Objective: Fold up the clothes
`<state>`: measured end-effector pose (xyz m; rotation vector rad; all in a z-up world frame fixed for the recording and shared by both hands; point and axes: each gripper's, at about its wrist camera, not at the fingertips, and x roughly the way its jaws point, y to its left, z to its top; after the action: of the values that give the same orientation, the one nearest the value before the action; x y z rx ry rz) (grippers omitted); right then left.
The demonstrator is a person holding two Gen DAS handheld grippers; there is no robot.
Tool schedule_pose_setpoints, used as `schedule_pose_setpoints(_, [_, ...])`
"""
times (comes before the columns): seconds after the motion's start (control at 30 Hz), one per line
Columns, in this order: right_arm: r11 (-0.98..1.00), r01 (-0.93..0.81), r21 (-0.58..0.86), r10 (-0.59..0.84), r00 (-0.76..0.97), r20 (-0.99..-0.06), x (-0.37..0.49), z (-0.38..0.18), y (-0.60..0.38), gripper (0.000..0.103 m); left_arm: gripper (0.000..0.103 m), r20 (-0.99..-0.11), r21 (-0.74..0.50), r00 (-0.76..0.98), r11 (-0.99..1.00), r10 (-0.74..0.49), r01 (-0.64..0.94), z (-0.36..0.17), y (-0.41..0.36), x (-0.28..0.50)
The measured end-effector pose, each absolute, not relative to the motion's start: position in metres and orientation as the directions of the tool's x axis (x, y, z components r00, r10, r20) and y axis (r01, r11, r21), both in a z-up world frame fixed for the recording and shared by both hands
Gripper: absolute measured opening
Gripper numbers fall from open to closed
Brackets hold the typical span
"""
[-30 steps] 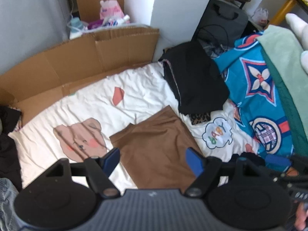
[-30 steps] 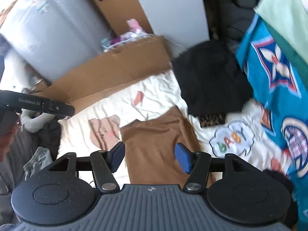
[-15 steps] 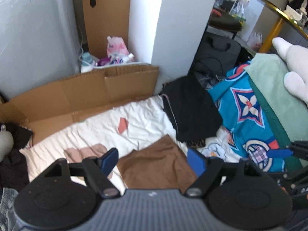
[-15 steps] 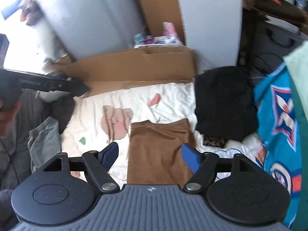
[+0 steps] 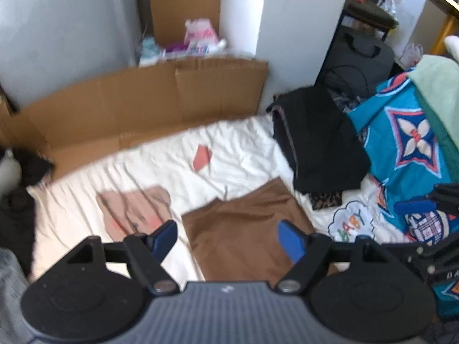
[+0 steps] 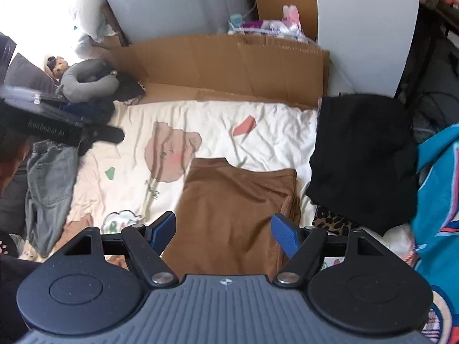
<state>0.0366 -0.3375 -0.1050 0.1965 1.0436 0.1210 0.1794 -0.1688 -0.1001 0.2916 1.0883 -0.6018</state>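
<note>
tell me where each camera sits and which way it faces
Left wrist: on the left gripper, angled down at a folded brown garment on the white printed sheet; its open blue pads and the right gripper show.
Right wrist: on the right gripper, angled down at the same garment; open pads and the left gripper show.
Shared: garment, sheet, black clothes pile, cardboard.

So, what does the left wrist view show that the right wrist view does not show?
Only the left wrist view shows the yellow pole and the mint green blanket at the right. Only the right wrist view shows the grey neck pillow and the grey jeans at the left. Both show the brown garment, the black garment, the white sheet and the cardboard.
</note>
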Motion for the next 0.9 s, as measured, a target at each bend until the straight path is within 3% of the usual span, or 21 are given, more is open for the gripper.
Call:
schedule_pose_setpoints(0.4, [0.958, 0.053, 0.283, 0.200, 0.587, -0.785, 0.042, -0.203, -0.368, 0.079, 0.079, -0.912, -0.034, 0.288, 0.753, -0.292, 0.657, -0.212, -0.175, 0.191])
schedule_pose_setpoints(0.67, [0.949, 0.123, 0.290, 0.153, 0.625, -0.765, 0.028, -0.249, -0.380, 0.079, 0.078, -0.876, -0.133, 0.326, 0.829, -0.355, 0.543, -0.252, -0.174, 0.186])
schedule_pose_setpoints(0.9, [0.946, 0.168, 0.279, 0.107, 0.650, -0.752, 0.018, -0.291, -0.365, 0.078, 0.078, -0.864, -0.120, 0.368, 0.851, -0.343, 0.511, -0.282, -0.163, 0.191])
